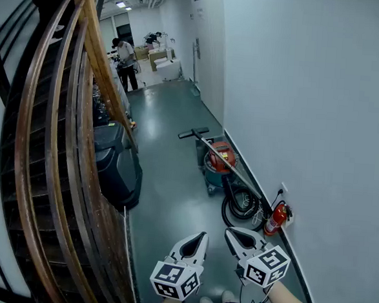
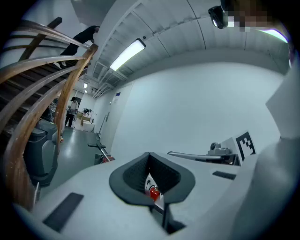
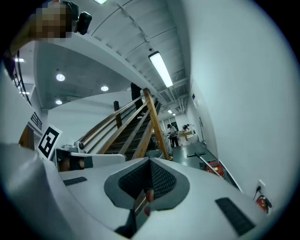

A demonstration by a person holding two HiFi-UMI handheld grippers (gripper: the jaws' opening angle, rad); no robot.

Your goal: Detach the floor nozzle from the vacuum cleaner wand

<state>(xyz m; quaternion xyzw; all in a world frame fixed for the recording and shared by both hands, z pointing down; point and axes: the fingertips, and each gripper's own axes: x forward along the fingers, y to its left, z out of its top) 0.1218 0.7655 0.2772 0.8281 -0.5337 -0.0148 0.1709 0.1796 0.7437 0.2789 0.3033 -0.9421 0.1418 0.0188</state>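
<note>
Floor nozzle [image 1: 194, 134] sits on the raised end of the wand [image 1: 246, 181] leaning over the red vacuum cleaner [image 1: 220, 157] by the wall [image 1: 309, 110], well ahead of the left tool [image 1: 201, 236] and right tool [image 1: 231, 232], both pressed together and empty, so a hasty tug may topple the wand.

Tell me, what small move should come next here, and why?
Probably a step forward toward the vacuum cleaner. The left gripper and the right gripper are both shut, hold nothing, and hover well short of it. The floor nozzle sits on the far end of the leaning wand, out of reach from here.
</note>
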